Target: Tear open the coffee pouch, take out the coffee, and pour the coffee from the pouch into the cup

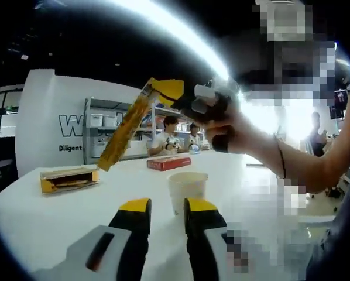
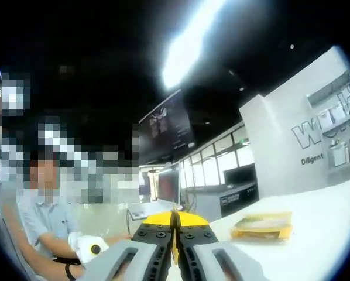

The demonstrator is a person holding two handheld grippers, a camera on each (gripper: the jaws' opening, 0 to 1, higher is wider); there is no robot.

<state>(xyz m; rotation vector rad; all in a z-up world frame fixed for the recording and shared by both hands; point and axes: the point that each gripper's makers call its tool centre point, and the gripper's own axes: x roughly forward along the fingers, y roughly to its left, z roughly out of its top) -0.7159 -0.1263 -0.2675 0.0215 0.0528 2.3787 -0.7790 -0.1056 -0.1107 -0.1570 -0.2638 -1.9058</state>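
A long yellow coffee pouch (image 1: 125,132) hangs slanting in the air above the white table (image 1: 40,216). Its top end is pinched by my right gripper (image 1: 162,91), which a hand holds and which comes in from the right. In the right gripper view that gripper (image 2: 175,227) has its jaws pressed together, with a thin yellow edge of the pouch between them. A white paper cup (image 1: 188,188) stands upright on the table below and to the right of the pouch. My left gripper (image 1: 168,206) is open just in front of the cup, nothing between its jaws.
An open yellow box (image 1: 68,179) (image 2: 263,227) lies on the table to the left, and a red box (image 1: 169,163) lies farther back. People sit behind the table near the shelves (image 1: 102,132). A person's forearm (image 1: 292,167) crosses on the right.
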